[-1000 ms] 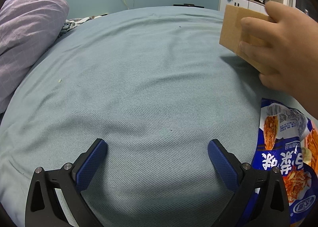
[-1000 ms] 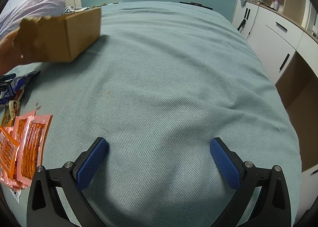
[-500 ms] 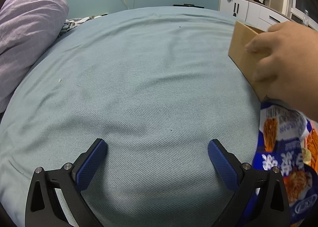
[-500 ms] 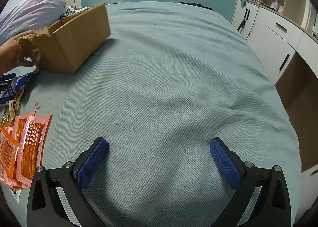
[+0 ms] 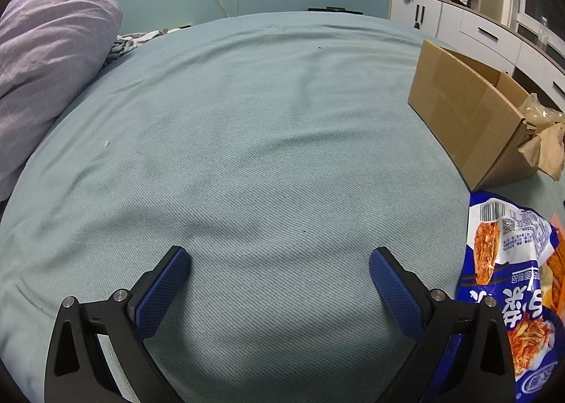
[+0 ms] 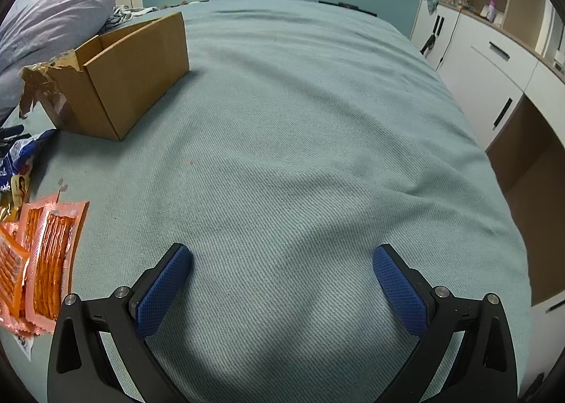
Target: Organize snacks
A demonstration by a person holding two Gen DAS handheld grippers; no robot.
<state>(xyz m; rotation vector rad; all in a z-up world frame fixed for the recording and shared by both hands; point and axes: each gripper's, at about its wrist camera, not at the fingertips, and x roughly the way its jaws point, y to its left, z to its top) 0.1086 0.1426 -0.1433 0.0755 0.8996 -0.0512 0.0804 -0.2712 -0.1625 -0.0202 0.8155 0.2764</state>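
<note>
An open cardboard box (image 5: 469, 110) with a torn flap stands on the bed at the right of the left wrist view; it also shows at the upper left of the right wrist view (image 6: 120, 78). A blue snack bag (image 5: 508, 290) lies just right of my left gripper (image 5: 279, 261), which is open and empty. Orange snack packets (image 6: 42, 258) lie left of my right gripper (image 6: 282, 261), also open and empty. The blue bag's edge (image 6: 21, 155) shows at the left of the right wrist view.
A light blue bedspread (image 5: 247, 155) covers the bed. A purple pillow (image 5: 46, 60) lies at the far left. White cabinets and drawers (image 6: 494, 78) stand beyond the bed's right edge.
A bare hand set the cardboard box down on the bed and withdrew from view. Both grippers stayed still and open.
</note>
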